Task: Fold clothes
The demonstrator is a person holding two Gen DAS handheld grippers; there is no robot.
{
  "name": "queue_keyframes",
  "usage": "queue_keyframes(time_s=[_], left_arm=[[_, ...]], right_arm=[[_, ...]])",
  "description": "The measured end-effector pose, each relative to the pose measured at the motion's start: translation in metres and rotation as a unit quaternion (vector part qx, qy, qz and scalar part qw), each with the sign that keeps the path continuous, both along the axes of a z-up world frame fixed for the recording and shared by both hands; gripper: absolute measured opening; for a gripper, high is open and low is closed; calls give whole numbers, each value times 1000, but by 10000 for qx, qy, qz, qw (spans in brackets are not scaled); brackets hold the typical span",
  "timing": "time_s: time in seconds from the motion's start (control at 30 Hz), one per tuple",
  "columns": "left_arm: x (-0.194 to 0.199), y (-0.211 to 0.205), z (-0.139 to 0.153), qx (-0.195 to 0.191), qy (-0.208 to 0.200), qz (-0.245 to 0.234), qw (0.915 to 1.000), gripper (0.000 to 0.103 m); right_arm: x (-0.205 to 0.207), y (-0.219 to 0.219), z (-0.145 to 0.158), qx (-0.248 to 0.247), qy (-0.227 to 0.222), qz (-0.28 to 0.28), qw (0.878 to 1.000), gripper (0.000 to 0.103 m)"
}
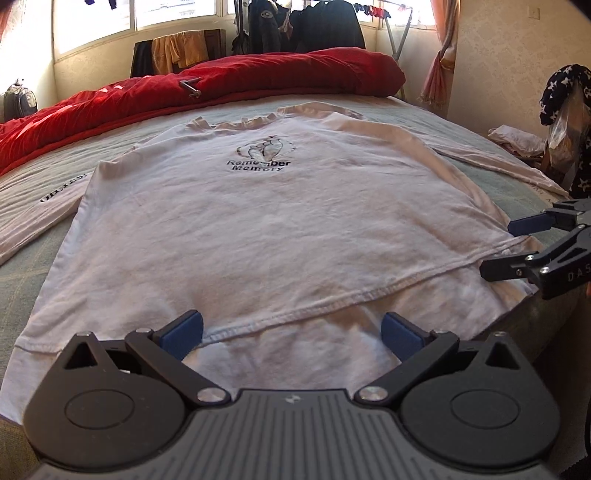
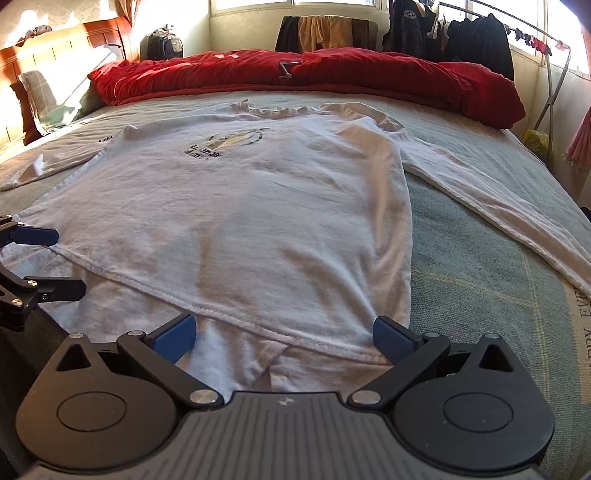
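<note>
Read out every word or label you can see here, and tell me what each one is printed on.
"Remember Memory": chest print of the white long-sleeved shirt, a crease breaking the middle letters.
"DAS": side of the right gripper, cut off at the frame edge.
"EVE", after partly hidden letters: cream border of the bedsheet.
Black lettering on the shirt's sleeve: too distorted to read.
Round patch on the hanging dark jacket: too small to read.

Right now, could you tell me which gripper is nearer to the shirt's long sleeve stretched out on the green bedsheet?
Right. The right gripper sits open at the hem's right end, the sleeve lying just beyond it. The left gripper is open at the hem's left part, farther away.
</note>
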State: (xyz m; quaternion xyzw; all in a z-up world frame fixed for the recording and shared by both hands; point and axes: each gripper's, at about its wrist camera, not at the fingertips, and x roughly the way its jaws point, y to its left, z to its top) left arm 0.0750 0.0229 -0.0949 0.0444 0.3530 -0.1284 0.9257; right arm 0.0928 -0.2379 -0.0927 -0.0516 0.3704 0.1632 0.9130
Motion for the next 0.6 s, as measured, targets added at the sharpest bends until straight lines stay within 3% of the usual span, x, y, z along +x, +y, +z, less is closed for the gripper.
queue_keyframes(time_s=[0.23,0.47,0.6], left_arm=[[-8,14,10,-78,116,187,9997,102],[36,-2,35,100,-146,91,9998,102],[61,-14,28,30,-13,-27,10000,102]], right_arm=[[-5,-4,-6,122,-154,9,9998,103],[-2,-3,-7,163,-111,-59,9998,103],[-1,0,-7,114,-59,-121,9998,103]])
